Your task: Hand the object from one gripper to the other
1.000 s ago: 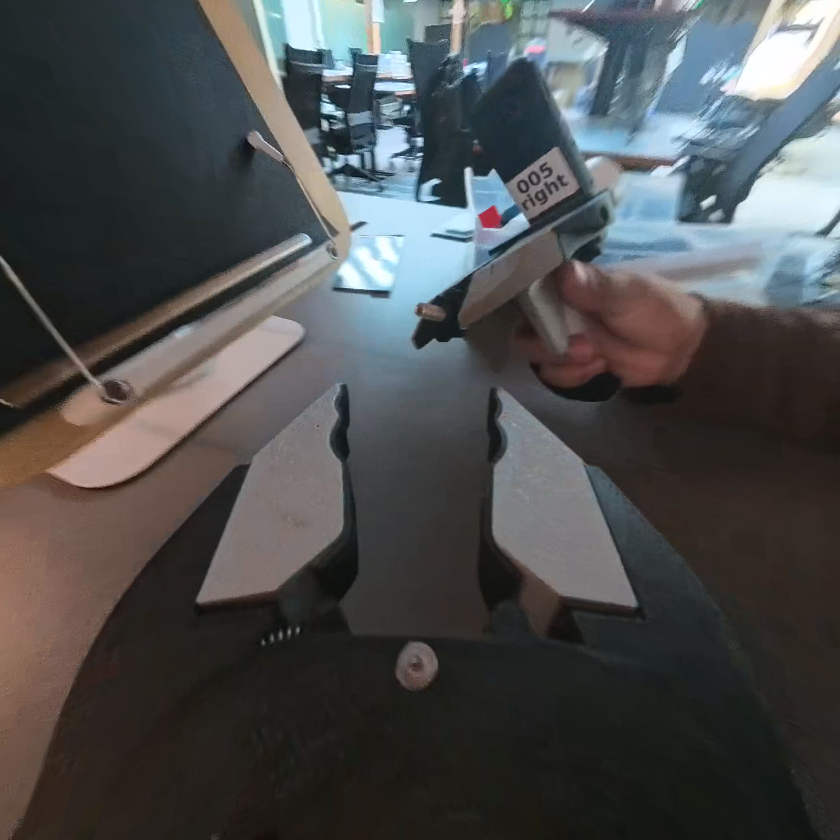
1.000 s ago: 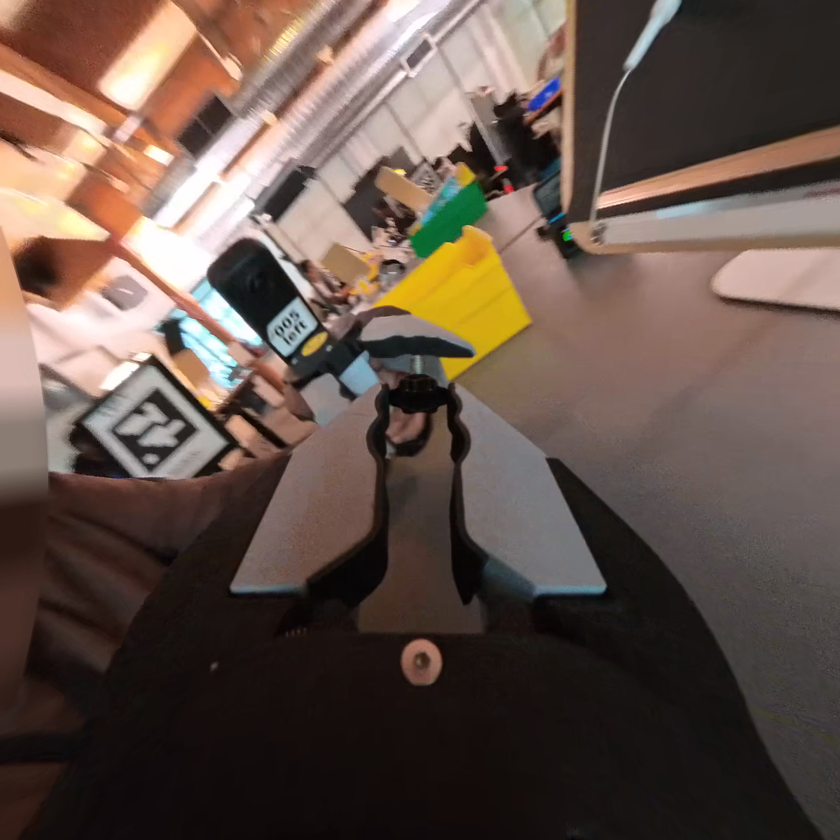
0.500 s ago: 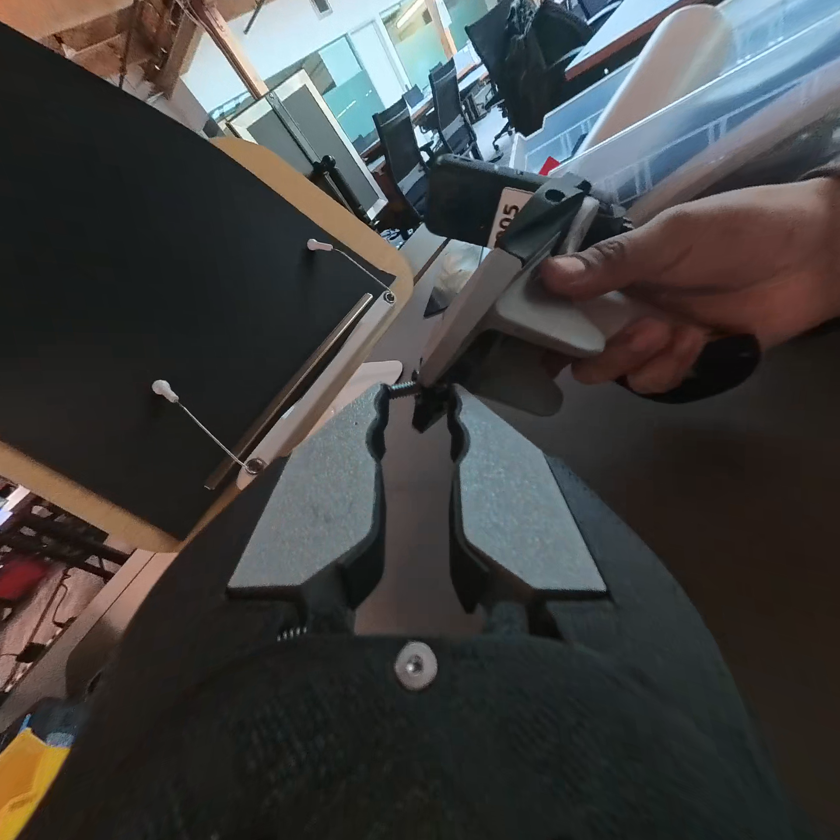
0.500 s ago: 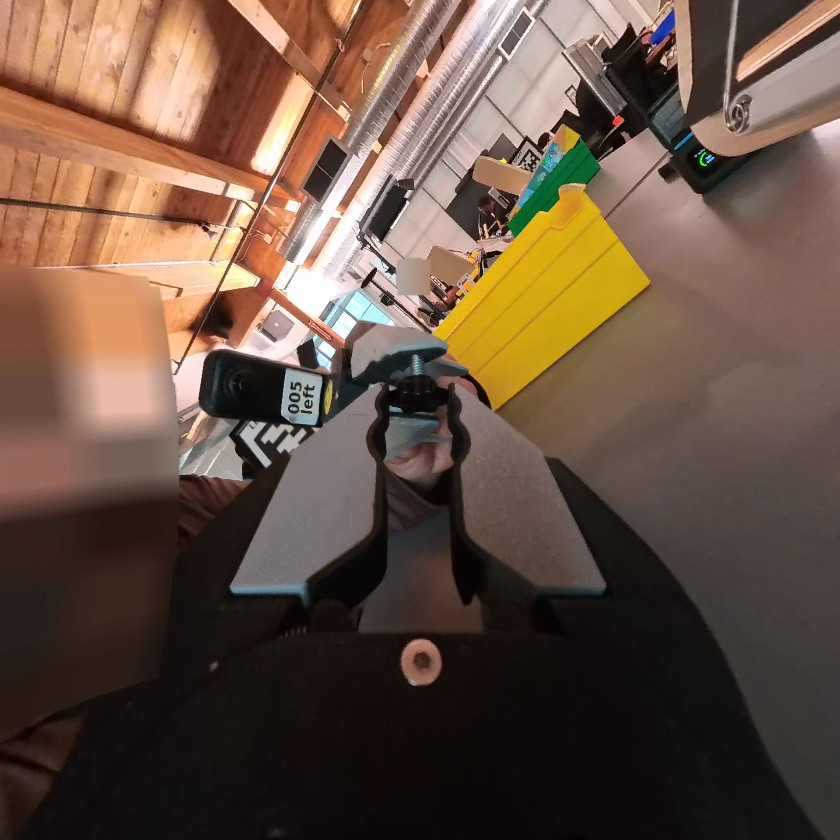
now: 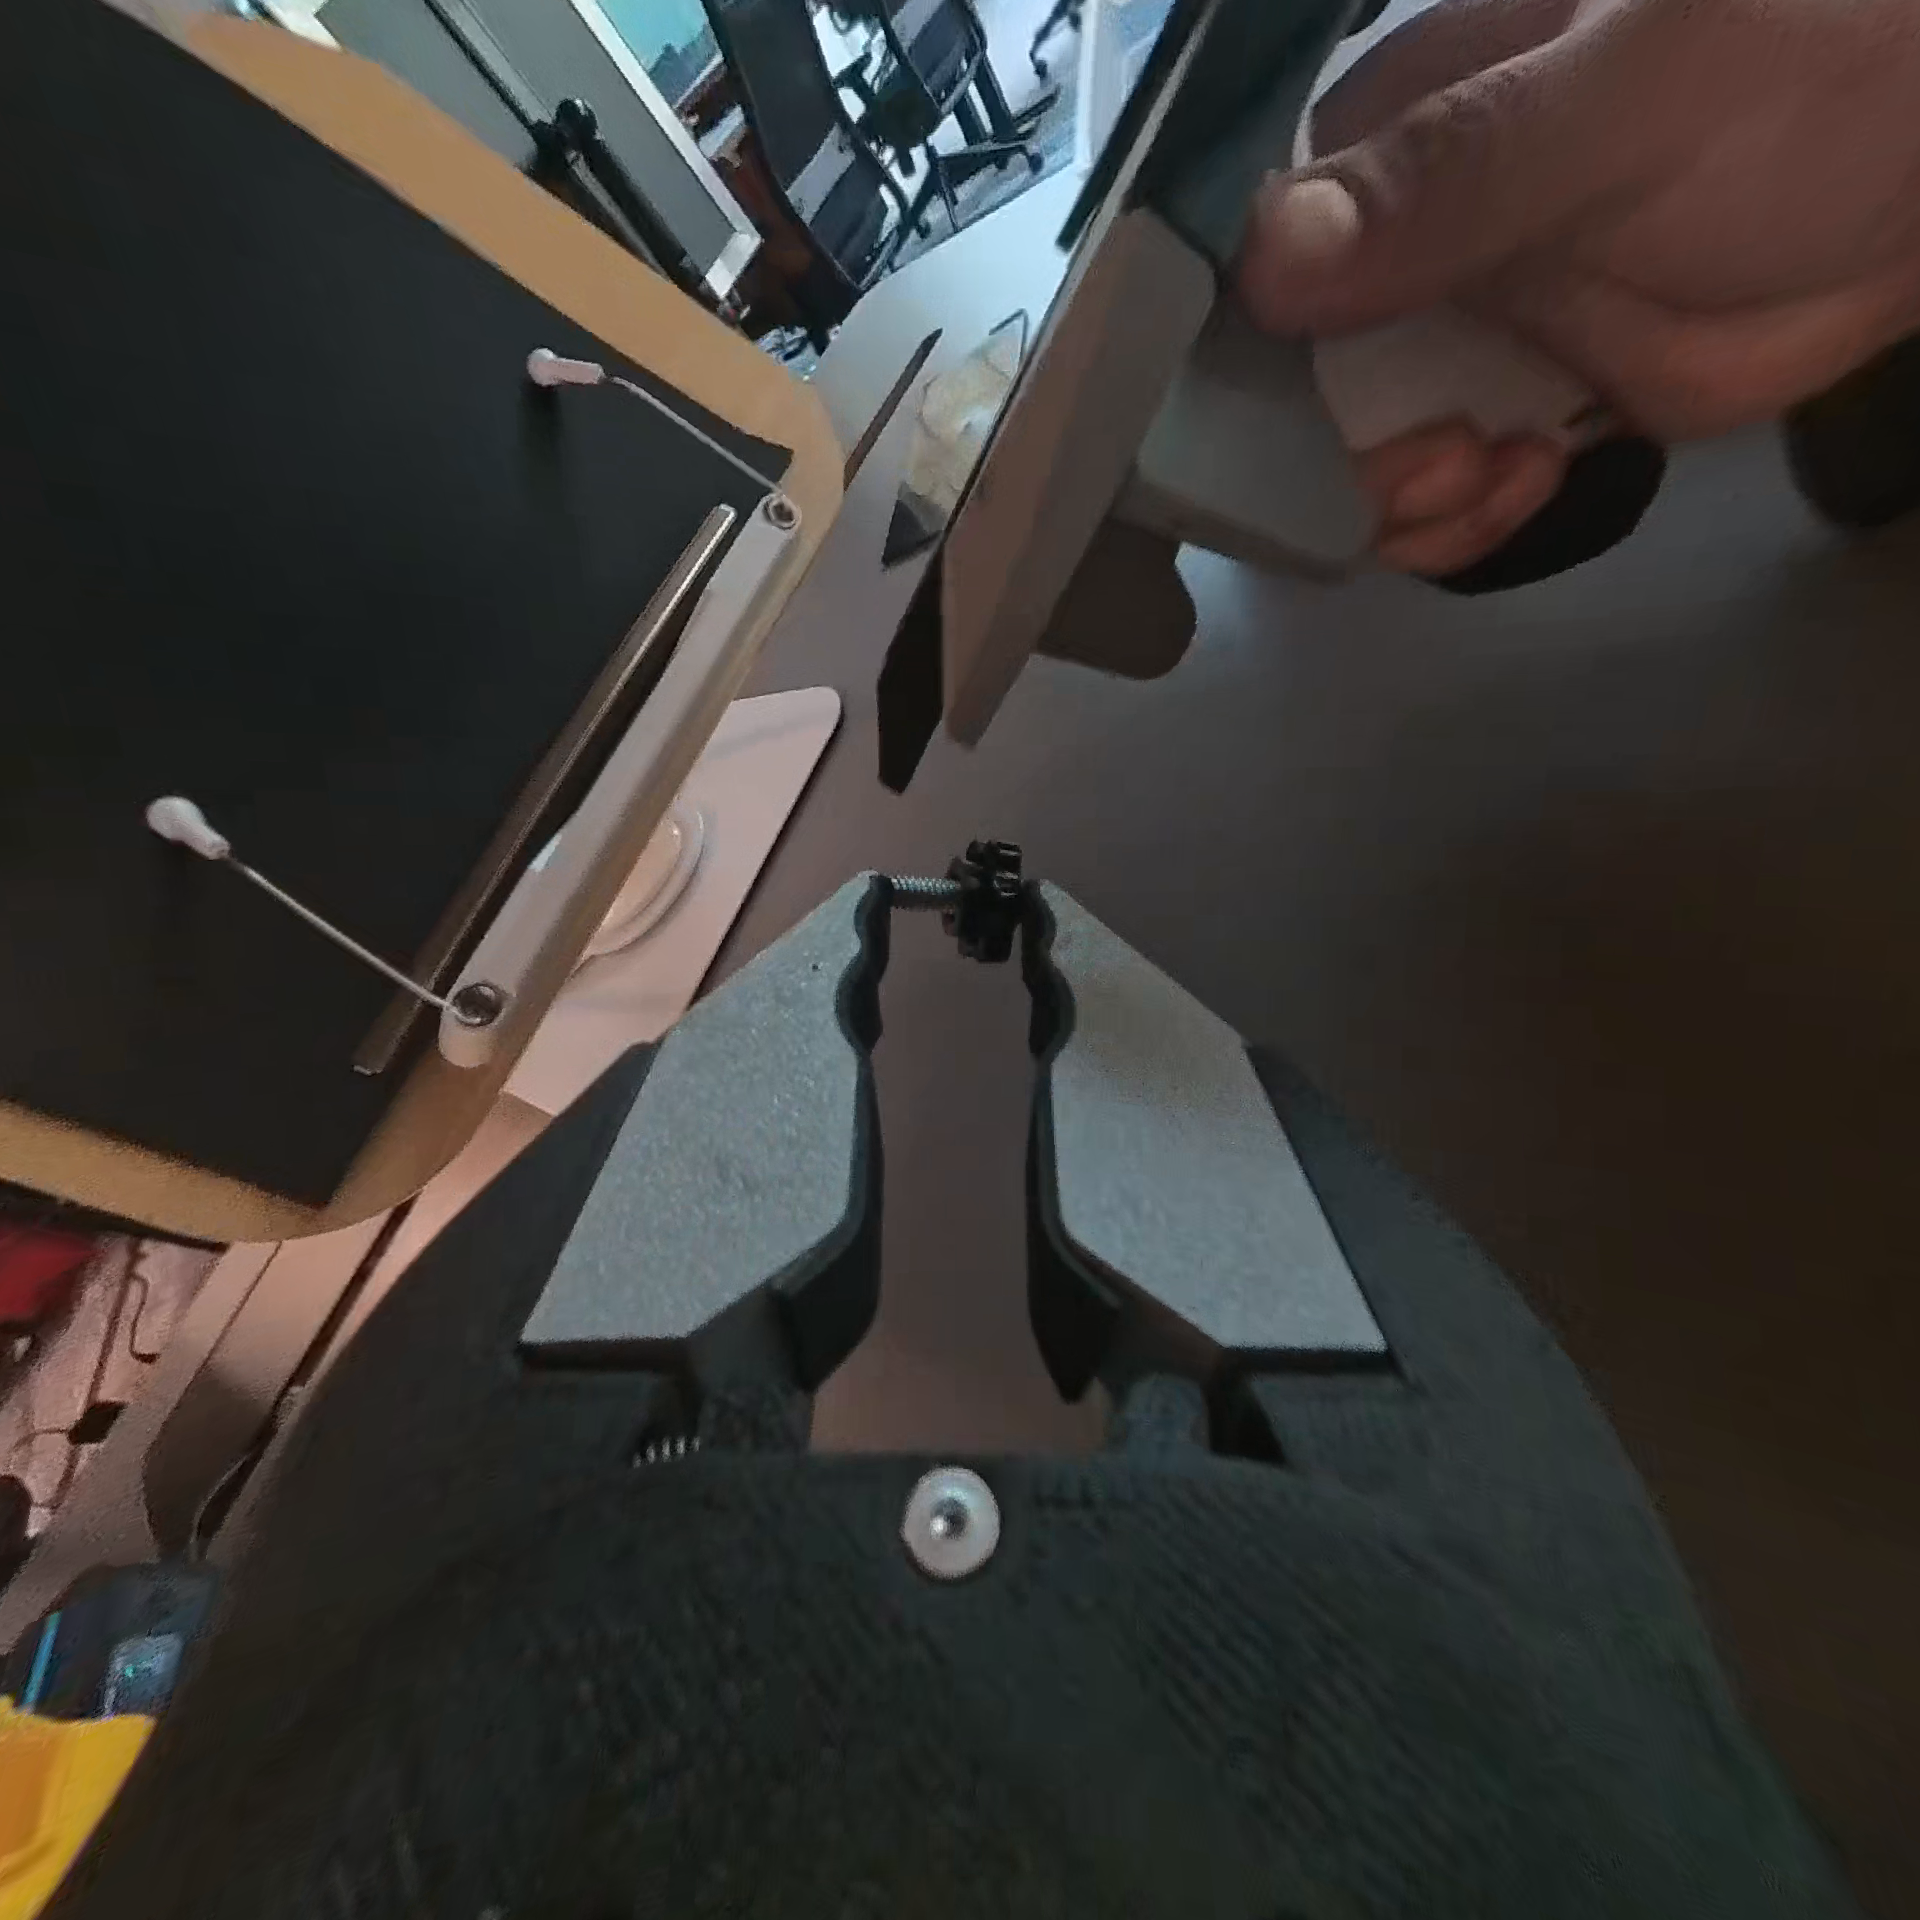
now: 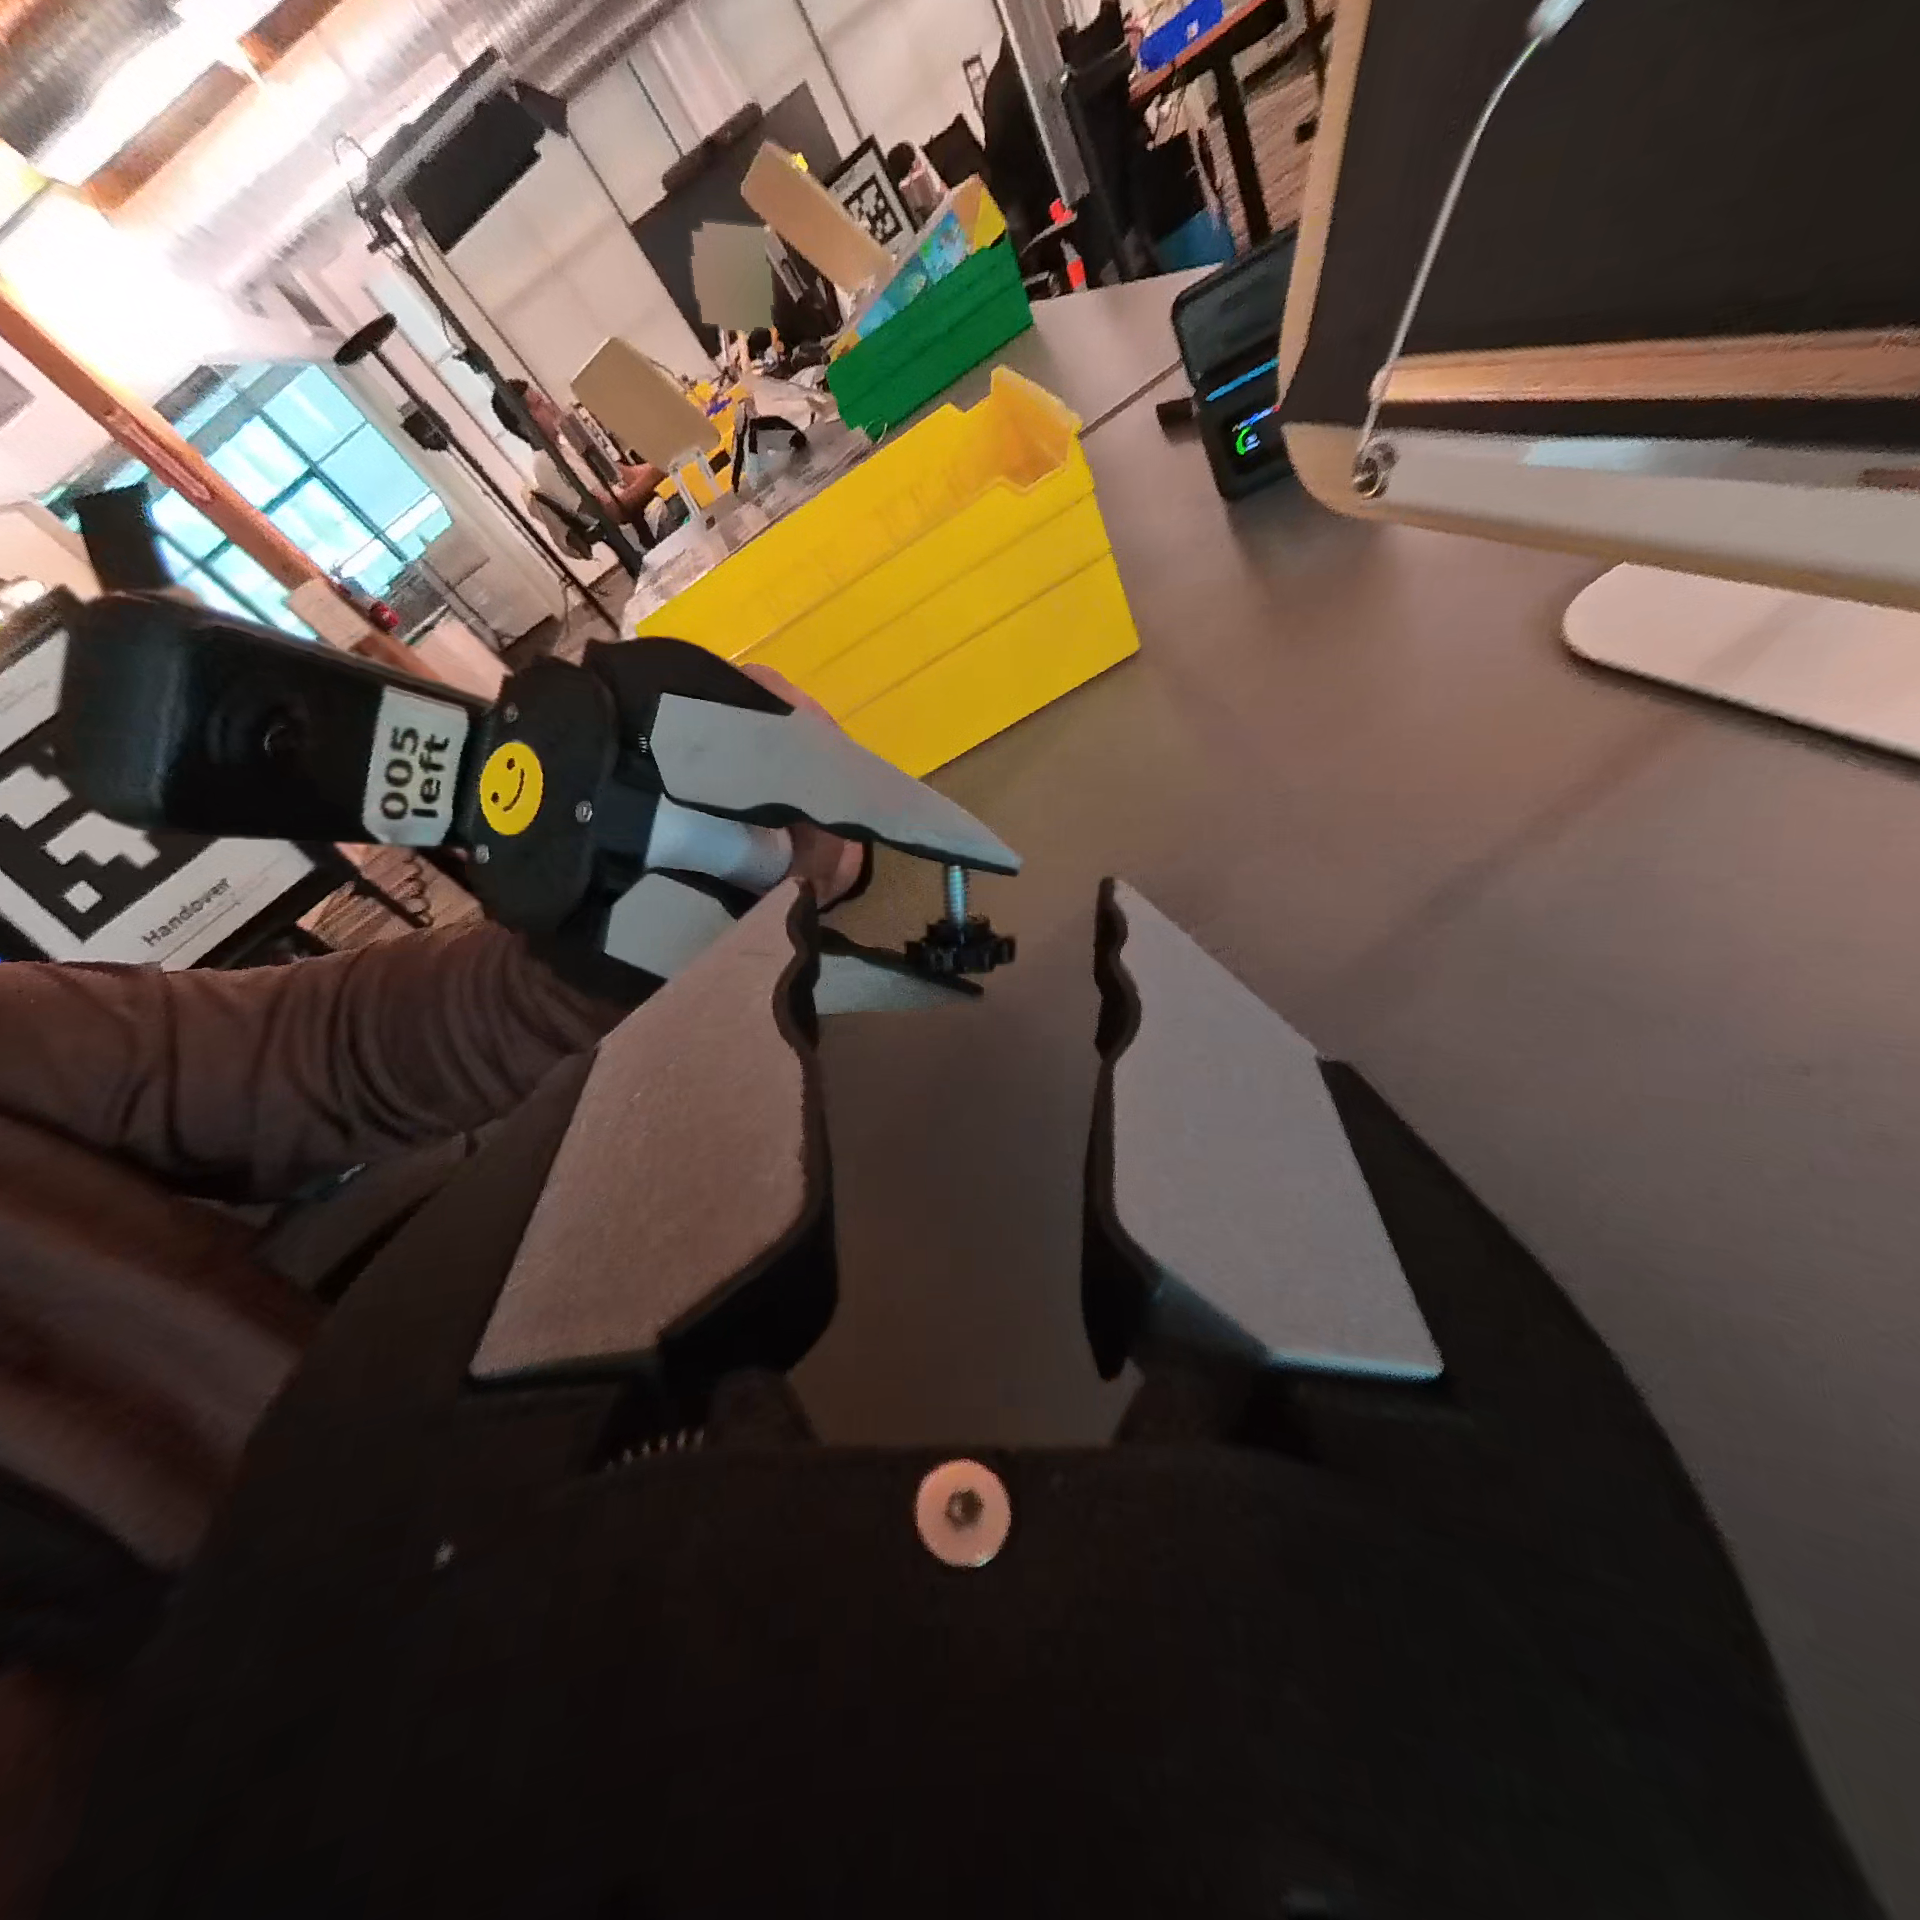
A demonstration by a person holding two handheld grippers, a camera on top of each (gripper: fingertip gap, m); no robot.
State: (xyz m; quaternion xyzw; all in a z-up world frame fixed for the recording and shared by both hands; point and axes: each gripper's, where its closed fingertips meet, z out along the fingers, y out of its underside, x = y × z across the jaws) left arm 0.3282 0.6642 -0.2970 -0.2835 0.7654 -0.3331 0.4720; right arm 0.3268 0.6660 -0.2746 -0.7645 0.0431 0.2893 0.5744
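Now the thumbscrew point(image 5: 971, 902), a small black knurled knob on a short threaded shank, sits pinched at the very tips of the left gripper point(image 5: 956, 894): the knob presses against one fingertip and the shank's end against the other, so the screw lies crosswise between them, held over the dark table point(image 5: 1455, 935) and not resting on it. From the right wrist view the same screw point(image 6: 956, 935) shows just beyond and to the left of the right gripper point(image 6: 951, 925), whose fingers point(image 6: 1216, 1143) stand spread with nothing between them. Seen from the left wrist view, the right gripper's fingers point(image 5: 1039, 540) hang ahead of and above the screw, clear of it, with a hand point(image 5: 1558, 270) on the handle. Judging by this, the handover looks made and the step in hand is parting the two tools. The grip is end-on and shallow, so the screw could pivot or pop out; doing it well means keeping the left squeeze even and level, drawing the right tool straight back, and not brushing the knob. A monitor point(image 5: 312, 623) stands beside the left fingers, a yellow bin point(image 6: 914, 592) far ahead of the right ones.
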